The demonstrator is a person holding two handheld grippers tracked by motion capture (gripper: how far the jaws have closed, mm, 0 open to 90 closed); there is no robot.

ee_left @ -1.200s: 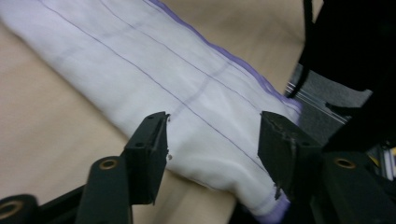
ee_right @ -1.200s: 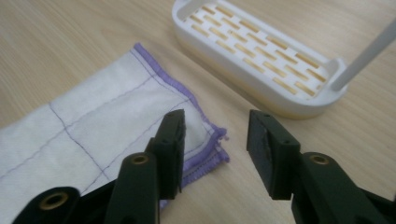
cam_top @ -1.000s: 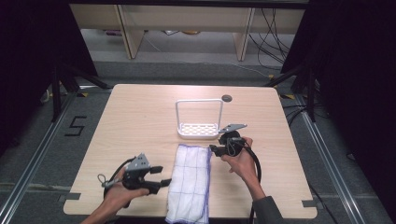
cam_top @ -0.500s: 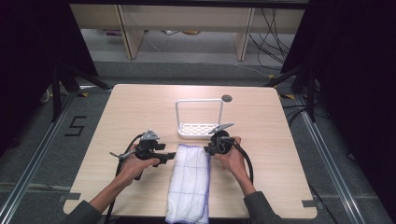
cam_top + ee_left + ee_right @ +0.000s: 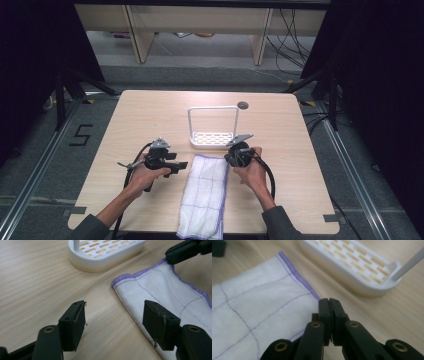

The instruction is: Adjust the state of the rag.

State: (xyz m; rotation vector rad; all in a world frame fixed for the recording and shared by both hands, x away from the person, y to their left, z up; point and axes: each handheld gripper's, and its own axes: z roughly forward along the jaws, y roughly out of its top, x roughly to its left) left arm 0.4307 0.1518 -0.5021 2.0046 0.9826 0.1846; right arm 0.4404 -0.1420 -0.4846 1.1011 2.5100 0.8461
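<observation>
A "5" (image 5: 81,135) is taped on the floor left of the table (image 5: 150,112). The left gripper (image 5: 181,164) stands wide beside the cloth (image 5: 206,195), whose far right corner the right gripper (image 5: 329,305) has just closed on, near the white rack (image 5: 214,125); bare tabletop flanks the cloth.

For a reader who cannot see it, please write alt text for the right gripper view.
The right gripper has its black jaws shut at the far right corner of a white cloth with a purple hem, apparently pinching its edge. Beyond lies a white slotted rack on the wooden table.
</observation>
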